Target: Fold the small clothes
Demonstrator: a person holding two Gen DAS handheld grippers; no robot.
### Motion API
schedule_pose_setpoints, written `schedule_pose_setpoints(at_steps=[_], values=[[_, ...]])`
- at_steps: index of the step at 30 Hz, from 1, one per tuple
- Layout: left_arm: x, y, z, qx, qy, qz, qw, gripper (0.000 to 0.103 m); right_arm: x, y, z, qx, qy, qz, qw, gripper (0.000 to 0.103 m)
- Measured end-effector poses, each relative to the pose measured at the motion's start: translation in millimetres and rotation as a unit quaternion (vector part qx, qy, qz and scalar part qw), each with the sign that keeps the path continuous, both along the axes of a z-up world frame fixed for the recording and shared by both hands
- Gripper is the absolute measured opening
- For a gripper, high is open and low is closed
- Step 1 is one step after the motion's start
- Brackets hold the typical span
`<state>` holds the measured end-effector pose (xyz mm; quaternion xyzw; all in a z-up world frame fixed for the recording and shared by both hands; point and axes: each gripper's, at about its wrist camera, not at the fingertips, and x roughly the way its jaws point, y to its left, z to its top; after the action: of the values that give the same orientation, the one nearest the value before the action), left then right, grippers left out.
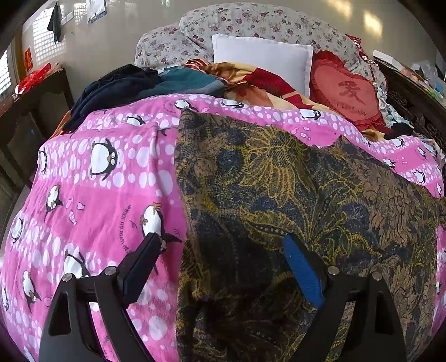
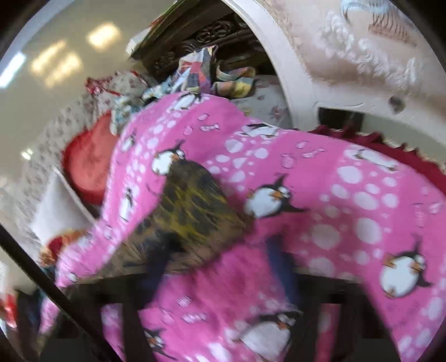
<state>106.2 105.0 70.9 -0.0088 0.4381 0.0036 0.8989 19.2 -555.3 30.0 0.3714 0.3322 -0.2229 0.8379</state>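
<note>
A dark garment (image 1: 292, 195) with a gold and blue floral print lies spread flat on the pink penguin blanket (image 1: 92, 195) of a bed. My left gripper (image 1: 220, 245) hovers open over the garment's near left edge. Its left finger is above the blanket and its blue-padded right finger is above the garment, with nothing gripped. The right wrist view is heavily blurred. There the garment (image 2: 189, 211) shows as a narrow patch on the blanket (image 2: 334, 208). My right gripper (image 2: 217, 261) appears as two dark smears set apart, the left one at the garment's near corner, with pink blanket between them.
A white pillow (image 1: 262, 58), a red heart cushion (image 1: 348, 92), a floral quilt (image 1: 251, 22) and a heap of dark clothes (image 1: 120, 86) lie at the bed's far end. A dark table (image 1: 33, 111) stands at the left. The pale headboard (image 2: 348, 55) rises on the right.
</note>
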Motion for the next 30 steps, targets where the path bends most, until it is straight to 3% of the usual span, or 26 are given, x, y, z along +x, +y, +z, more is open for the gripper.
schedule_pose_setpoints(at_steps=[2,4,5,9,13,17,21,23,26,28,30], values=[[-0.2,1.4,2.0,-0.001,-0.002,-0.001,1.0000,0.089,-2.1,1.3,10.5,-0.015,-0.003,0.005,1.000,0.008],[-0.4,4.5,3.9,-0.007,-0.006,0.002,1.0000,0.089,-12.7,7.9,34.6,-0.062,-0.020,0.000,0.998,0.007],[-0.5,5.9,4.5,-0.012,-0.007,0.003,0.9999,0.089,-22.3,13.1,56.9,-0.092,-0.034,-0.005,0.995,0.007],[-2.3,10.7,7.8,-0.031,-0.009,0.003,0.9995,0.089,-41.1,38.0,128.0,-0.125,-0.092,0.024,0.988,0.008],[-6.9,20.0,16.4,-0.045,-0.019,0.001,0.9988,0.089,-43.4,120.8,213.4,-0.186,-0.131,0.128,0.965,0.008],[-13.2,40.1,28.1,-0.061,-0.036,0.010,0.9975,0.089,-22.0,223.8,252.9,-0.179,-0.150,0.268,0.935,0.008],[-17.3,66.0,35.7,-0.068,-0.047,0.037,0.9959,0.089,20.8,331.6,238.9,-0.091,-0.151,0.396,0.901,0.010],[-18.6,76.3,36.6,-0.080,-0.044,0.045,0.9948,0.089,48.2,384.8,213.9,-0.015,-0.143,0.456,0.878,0.011],[-23.9,86.4,38.7,-0.079,-0.047,0.045,0.9948,0.089,77.1,433.4,177.6,0.052,-0.106,0.511,0.851,0.029],[-26.3,88.7,38.8,-0.072,-0.050,0.036,0.9955,0.089,75.3,437.0,167.9,0.045,-0.116,0.515,0.848,0.049],[-27.0,87.4,37.1,-0.072,-0.049,0.026,0.9959,0.089,66.0,422.6,163.3,0.009,-0.120,0.502,0.857,0.059]])
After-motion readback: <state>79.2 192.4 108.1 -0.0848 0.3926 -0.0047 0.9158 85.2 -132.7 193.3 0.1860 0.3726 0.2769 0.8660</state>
